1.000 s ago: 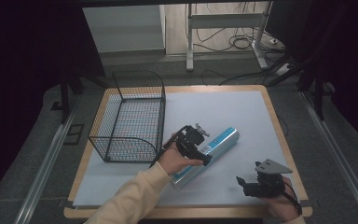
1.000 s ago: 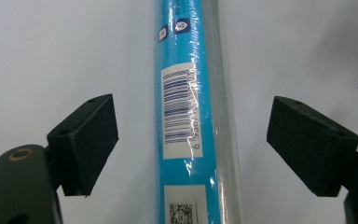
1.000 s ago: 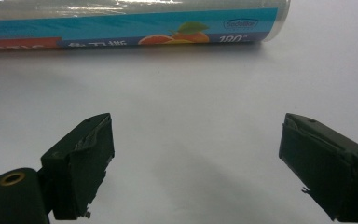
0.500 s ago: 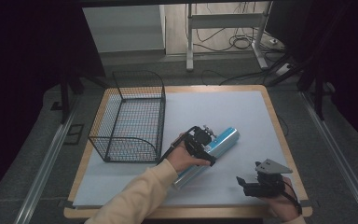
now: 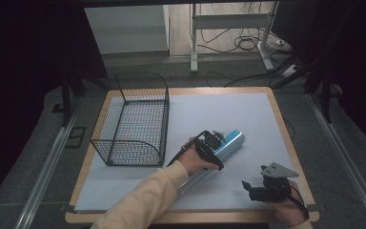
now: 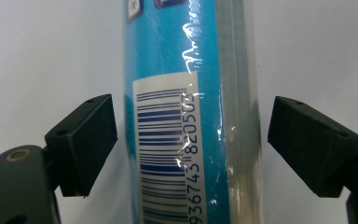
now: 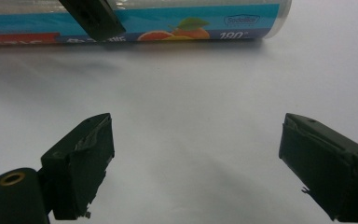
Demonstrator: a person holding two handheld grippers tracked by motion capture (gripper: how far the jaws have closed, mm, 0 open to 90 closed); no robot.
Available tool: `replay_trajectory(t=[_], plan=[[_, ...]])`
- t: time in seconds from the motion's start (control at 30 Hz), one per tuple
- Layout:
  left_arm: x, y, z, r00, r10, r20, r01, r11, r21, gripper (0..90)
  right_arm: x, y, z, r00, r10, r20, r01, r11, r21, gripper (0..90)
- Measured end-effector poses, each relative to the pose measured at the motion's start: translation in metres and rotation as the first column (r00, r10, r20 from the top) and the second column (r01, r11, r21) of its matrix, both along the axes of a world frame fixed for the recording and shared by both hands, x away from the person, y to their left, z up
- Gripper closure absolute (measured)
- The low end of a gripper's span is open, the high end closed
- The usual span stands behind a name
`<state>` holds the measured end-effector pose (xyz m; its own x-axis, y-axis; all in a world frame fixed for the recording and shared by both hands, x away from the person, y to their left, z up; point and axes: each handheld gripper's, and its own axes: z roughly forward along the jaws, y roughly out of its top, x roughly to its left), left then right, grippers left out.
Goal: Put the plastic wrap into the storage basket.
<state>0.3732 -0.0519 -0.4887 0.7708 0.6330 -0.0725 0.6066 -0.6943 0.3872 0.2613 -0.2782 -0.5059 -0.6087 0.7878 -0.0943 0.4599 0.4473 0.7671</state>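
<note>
A long blue roll in clear wrap (image 5: pixel 232 141) lies slantwise on the white sheet, its barcode facing up (image 6: pixel 186 93). My left gripper (image 5: pixel 213 141) is down over the roll's middle, open. Its two jaws straddle the roll (image 6: pixel 191 126) with a small gap on each side. My right gripper (image 5: pixel 249 187) rests low near the table's front right, open, with nothing between its jaws (image 7: pixel 196 144). From there I see the roll (image 7: pixel 191 21) lying across the top, with a jaw of the left gripper (image 7: pixel 93 16) against it.
A black wire basket (image 5: pixel 133 124) stands at the left of the white sheet (image 5: pixel 219 109). The wooden table edge (image 5: pixel 286 138) runs along the right. Desk legs and cables are on the floor beyond the table.
My left gripper has shifted a little right and settled onto the roll so its jaws stand on either side. The right gripper has stayed put.
</note>
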Motion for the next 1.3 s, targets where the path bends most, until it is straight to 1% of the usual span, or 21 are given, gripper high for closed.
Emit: replay_trajectory(t=[0.03,0.17,0.23,0.3,0.33,0.4,0.43,0.5,0.7,0.77,0.83,0.87,0.93,0.97,1.03,1.1,1.2,1.3], plan=[[0.001,-0.001,-0.002,0.9999,0.004,-0.009,-0.004,1.0,-0.003,15.9,0.0,0.0,0.0,1.0,-0.001,0.0,0.001,1.0,-0.002,10.4],[0.002,-0.003,-0.006,0.9994,0.012,-0.032,-0.011,0.9995,0.028,16.9,0.0,0.0,0.0,1.0,0.0,0.001,0.0,1.0,-0.002,10.4],[0.003,-0.004,-0.008,0.9987,0.013,-0.05,-0.011,0.9994,0.034,19.6,0.0,0.0,0.0,1.0,0.002,0.001,-0.002,1.0,-0.003,10.4],[0.003,-0.004,-0.008,0.9984,0.013,-0.055,-0.011,0.9992,0.037,20.3,0.0,0.0,0.0,1.0,0.002,0.002,-0.002,1.0,-0.003,10.4],[0.003,-0.004,-0.009,0.9983,0.011,-0.057,-0.008,0.9989,0.046,22.0,0.0,0.0,0.0,1.0,0.002,0.003,-0.002,1.0,-0.003,10.4],[0.003,-0.004,-0.01,0.9982,0.008,-0.059,-0.005,0.9987,0.051,27.1,0.0,-0.001,0.0,1.0,0.002,0.0,-0.002,1.0,-0.004,10.4],[0.003,-0.004,-0.01,0.9981,0.006,-0.061,-0.002,0.9986,0.053,27.1,0.0,-0.001,0.0,1.0,0.002,0.0,-0.002,1.0,-0.004,10.4],[0.003,-0.004,-0.01,0.9984,0.01,-0.055,-0.007,0.9984,0.057,30.1,0.0,0.0,0.0,1.0,0.002,0.002,-0.002,1.0,-0.003,10.4],[0.006,-0.002,-0.01,0.9974,0.005,-0.072,-0.002,0.9991,0.043,31.0,0.0,0.0,0.0,1.0,0.002,0.001,-0.002,1.0,-0.006,10.5],[0.007,-0.001,-0.01,0.9967,0.006,-0.081,-0.003,0.9993,0.037,31.1,0.0,0.0,0.0,1.0,0.001,-0.001,-0.001,1.0,-0.006,10.5],[0.009,0.001,-0.01,0.9951,0.003,-0.098,0.0,0.9996,0.028,31.1,0.0,0.0,0.0,1.0,0.002,-0.003,-0.002,1.0,-0.008,10.5],[0.009,0.001,-0.01,0.9951,0.003,-0.098,0.0,0.9996,0.028,31.2,0.0,0.0,0.0,1.0,0.002,-0.003,-0.002,1.0,-0.008,10.5],[0.012,0.003,-0.01,0.9933,0.004,-0.116,-0.003,0.9999,0.01,31.3,0.0,0.0,0.0,1.0,0.002,-0.002,-0.002,1.0,-0.009,10.5],[0.012,0.003,-0.01,0.9933,0.004,-0.116,-0.003,0.9999,0.01,31.3,0.0,0.0,0.0,1.0,0.002,-0.002,-0.002,1.0,-0.008,10.5],[0.014,0.005,-0.01,0.9916,0.003,-0.129,-0.004,1.0,-0.004,31.4,0.0,-0.001,0.0,1.0,0.0,0.001,0.0,1.0,-0.007,10.5],[0.014,0.006,-0.01,0.9915,0.006,-0.13,-0.007,1.0,-0.007,31.4,0.0,-0.001,0.0,1.0,0.0,0.001,0.0,1.0,-0.008,10.5],[0.015,0.007,-0.009,0.9915,0.0,-0.13,0.0,1.0,0.002,31.4,0.0,-0.001,0.0,1.0,-0.003,0.005,0.003,1.0,-0.007,10.5],[0.017,0.009,-0.006,0.9904,-0.006,-0.138,0.006,1.0,0.002,31.4,0.001,-0.002,0.0,1.0,-0.008,0.006,0.008,1.0,-0.008,10.5]])
